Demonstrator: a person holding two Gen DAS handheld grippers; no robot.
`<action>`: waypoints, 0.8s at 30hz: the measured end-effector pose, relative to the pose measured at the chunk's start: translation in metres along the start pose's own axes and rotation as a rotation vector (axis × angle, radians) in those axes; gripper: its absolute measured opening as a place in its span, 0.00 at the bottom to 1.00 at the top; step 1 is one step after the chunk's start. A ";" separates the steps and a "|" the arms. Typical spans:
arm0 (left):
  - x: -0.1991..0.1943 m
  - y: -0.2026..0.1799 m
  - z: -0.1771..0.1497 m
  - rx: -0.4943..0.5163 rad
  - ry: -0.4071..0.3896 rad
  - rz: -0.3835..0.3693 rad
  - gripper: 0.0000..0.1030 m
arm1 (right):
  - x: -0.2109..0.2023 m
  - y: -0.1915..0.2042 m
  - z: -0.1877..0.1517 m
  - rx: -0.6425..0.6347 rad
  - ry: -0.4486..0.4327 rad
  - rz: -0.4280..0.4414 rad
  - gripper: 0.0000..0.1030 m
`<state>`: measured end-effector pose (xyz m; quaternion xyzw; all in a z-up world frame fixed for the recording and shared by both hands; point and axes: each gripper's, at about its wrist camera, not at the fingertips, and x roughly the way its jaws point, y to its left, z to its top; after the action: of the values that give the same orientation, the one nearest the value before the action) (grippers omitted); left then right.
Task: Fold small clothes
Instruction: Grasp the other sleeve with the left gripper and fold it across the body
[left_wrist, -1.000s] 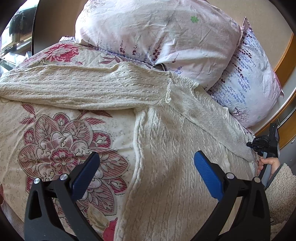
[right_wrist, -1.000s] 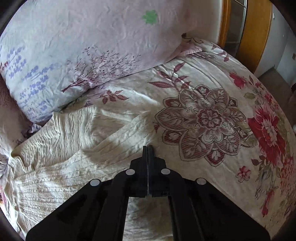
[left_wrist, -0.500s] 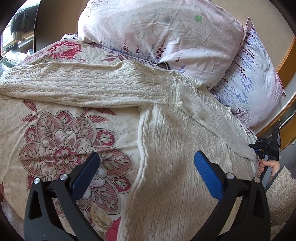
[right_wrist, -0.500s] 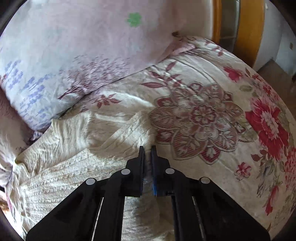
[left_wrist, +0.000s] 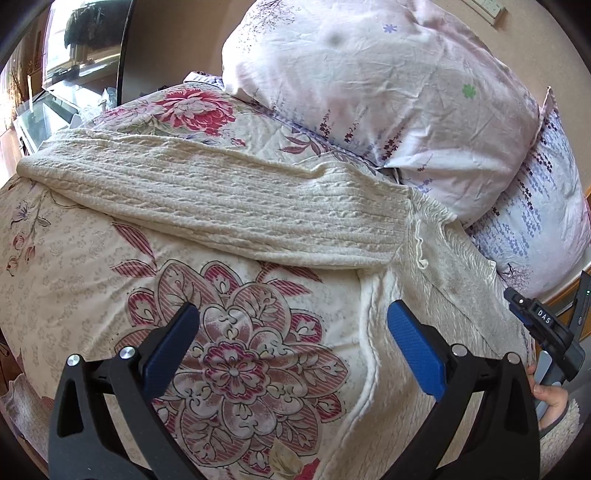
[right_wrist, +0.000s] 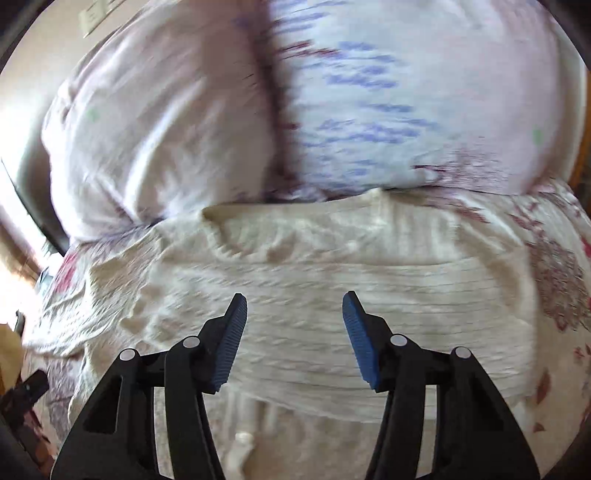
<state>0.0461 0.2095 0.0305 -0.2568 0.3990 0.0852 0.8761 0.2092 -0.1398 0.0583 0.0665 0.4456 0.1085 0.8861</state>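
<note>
Sweater (left_wrist: 229, 206), cream cable-knit, is laid flat on the floral bedspread (left_wrist: 92, 266). One sleeve is stretched out sideways across the bedspread, away from the pillows; the body runs down beside the large red-and-pink flower print. A loose loop of yarn hangs at the shoulder seam. In the right wrist view the sweater (right_wrist: 332, 295) is seen blurred, with a fold lying across its body and the neckline just below the pillows.

Left gripper (left_wrist: 291, 343) is held above the bedspread's flower print, beside the sweater's body edge. Its blue pads are spread wide and nothing is pinched between them.

Right gripper (right_wrist: 291, 325) is poised over the sweater's body. Its jaws are opening, with a clear gap between the blue pads; no cloth is between them, the knit is seen only beyond. In the left wrist view the right gripper's (left_wrist: 543, 325) body is seen past the far side of the sweater, with part of a hand (left_wrist: 550, 397) on its handle.

Two pillows are stacked past the sweater's neckline: a pink floral pillow (left_wrist: 388, 81) and a pillow with blue-purple sprigs (left_wrist: 546, 206) next to it. A wooden bed frame edge (left_wrist: 565, 299) is seen beyond the second pillow. A window (left_wrist: 85, 40) is seen past the sleeve's cuff end.
</note>
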 end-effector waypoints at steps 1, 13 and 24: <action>0.000 0.002 0.002 -0.011 -0.001 0.001 0.98 | 0.007 0.018 -0.001 -0.022 0.019 0.033 0.53; 0.002 0.027 0.022 -0.224 0.015 -0.132 0.84 | 0.053 0.110 -0.019 -0.239 0.202 0.093 0.59; 0.030 0.076 0.037 -0.649 -0.026 -0.179 0.58 | -0.022 0.023 -0.045 0.034 0.164 0.145 0.65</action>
<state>0.0639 0.2919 -0.0003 -0.5553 0.3156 0.1336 0.7577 0.1575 -0.1219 0.0534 0.1044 0.5123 0.1700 0.8353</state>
